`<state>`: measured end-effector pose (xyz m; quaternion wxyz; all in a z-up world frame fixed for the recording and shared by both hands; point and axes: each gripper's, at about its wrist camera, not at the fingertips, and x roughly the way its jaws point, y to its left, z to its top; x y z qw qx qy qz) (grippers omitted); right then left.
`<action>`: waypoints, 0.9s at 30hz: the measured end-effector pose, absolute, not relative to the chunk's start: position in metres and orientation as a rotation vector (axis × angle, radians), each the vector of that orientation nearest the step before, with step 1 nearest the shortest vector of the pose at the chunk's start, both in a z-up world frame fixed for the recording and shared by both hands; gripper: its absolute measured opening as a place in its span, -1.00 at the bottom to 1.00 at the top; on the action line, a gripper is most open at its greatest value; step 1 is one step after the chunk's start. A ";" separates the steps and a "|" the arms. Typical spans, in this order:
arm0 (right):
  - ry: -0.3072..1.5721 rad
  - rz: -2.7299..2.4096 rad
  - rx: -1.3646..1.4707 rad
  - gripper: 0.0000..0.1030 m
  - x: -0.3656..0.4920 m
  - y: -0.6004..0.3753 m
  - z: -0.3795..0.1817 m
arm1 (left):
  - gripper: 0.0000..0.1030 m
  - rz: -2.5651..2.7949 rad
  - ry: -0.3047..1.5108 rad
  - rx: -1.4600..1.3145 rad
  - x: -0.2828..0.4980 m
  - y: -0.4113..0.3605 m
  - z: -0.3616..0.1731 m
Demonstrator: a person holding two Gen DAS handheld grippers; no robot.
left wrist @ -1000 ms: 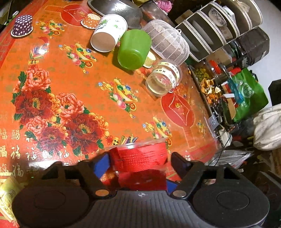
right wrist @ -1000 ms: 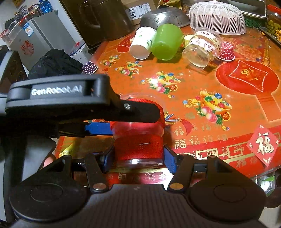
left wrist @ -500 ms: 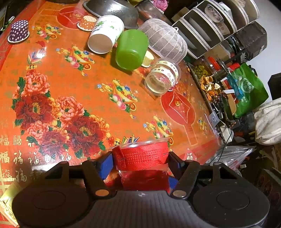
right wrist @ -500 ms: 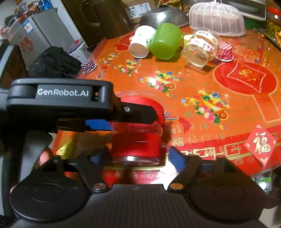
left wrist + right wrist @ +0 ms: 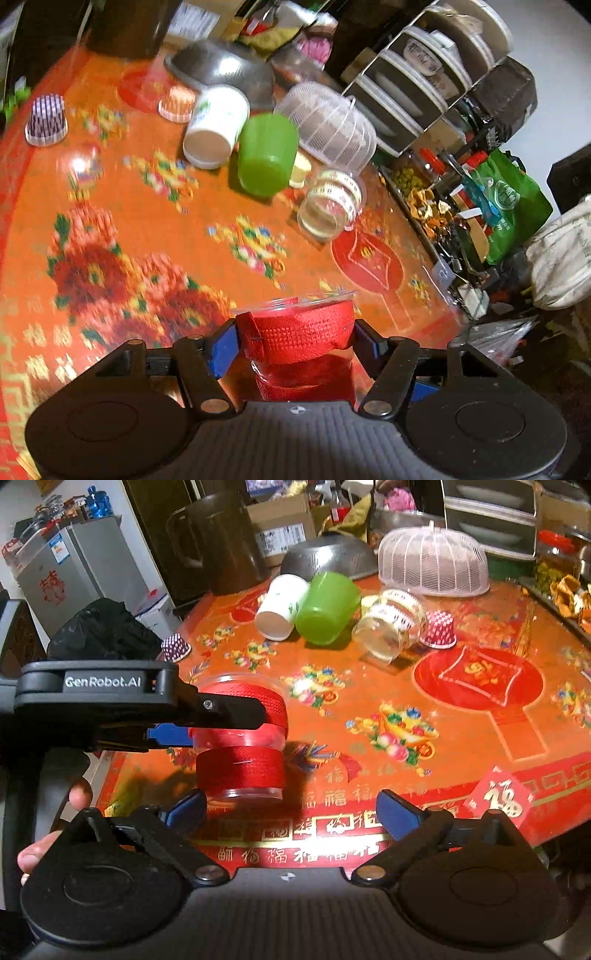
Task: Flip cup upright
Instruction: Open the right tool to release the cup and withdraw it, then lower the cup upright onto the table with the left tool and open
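Orange floral tablecloth point(image 5: 369, 686) fills both views. Low and left in the right wrist view, the left gripper point(image 5: 295, 338) clamps an upright clear cup wrapped in red tape point(image 5: 240, 738); the right gripper point(image 5: 291, 806) gapes empty beside its base. Farther back, a green cup point(image 5: 327, 607) lies sideways.

- Left wrist view: orange floral tablecloth point(image 5: 110, 229) motion-blurred; print details unreadable.
- Clear plastic cup wrapped in red ribbon point(image 5: 295, 332): base hidden behind left gripper point(image 5: 295, 341) body.
- Right wrist view: black left-gripper finger covers part of cup's upper band point(image 5: 240, 716).
- Small yellowish item point(image 5: 300, 168) behind green plastic cup point(image 5: 266, 158): mostly occluded, unidentifiable.
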<state>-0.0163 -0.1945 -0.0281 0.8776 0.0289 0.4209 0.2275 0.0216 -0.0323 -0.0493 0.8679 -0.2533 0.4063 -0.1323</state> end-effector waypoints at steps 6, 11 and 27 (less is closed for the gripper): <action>0.796 0.480 0.149 0.93 -0.026 -0.220 -0.020 | 0.32 -0.209 0.648 -0.407 0.003 -0.035 -0.032; 0.689 0.447 0.220 0.97 -0.031 -0.245 -0.019 | 0.32 -0.089 0.399 -0.177 -0.023 -0.056 -0.022; 0.470 0.403 0.421 0.97 -0.054 -0.288 -0.073 | 0.32 0.095 0.136 0.110 -0.061 -0.124 -0.074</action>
